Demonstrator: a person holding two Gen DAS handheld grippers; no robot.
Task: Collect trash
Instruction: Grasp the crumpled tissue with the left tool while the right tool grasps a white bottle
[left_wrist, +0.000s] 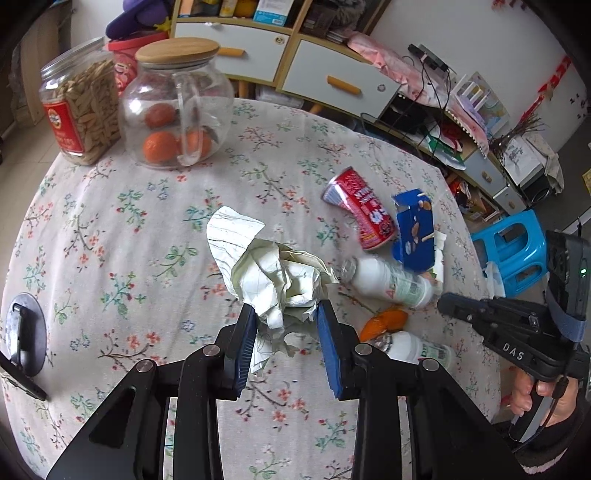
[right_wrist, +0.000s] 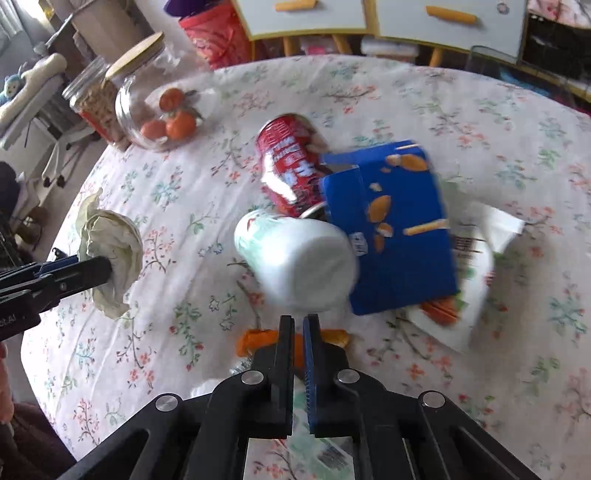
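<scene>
From the left wrist, the left claw pinches a crumpled paper wad above the middle of the flowered desk. A red can, blue box and white bottle lie toward the desk's right edge.

From the right wrist, the right claw is closed with nothing visible between its pads, over orange peel.

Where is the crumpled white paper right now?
The crumpled white paper is clamped in the left gripper, above the floral tablecloth, left of the white plastic bottle.
</scene>
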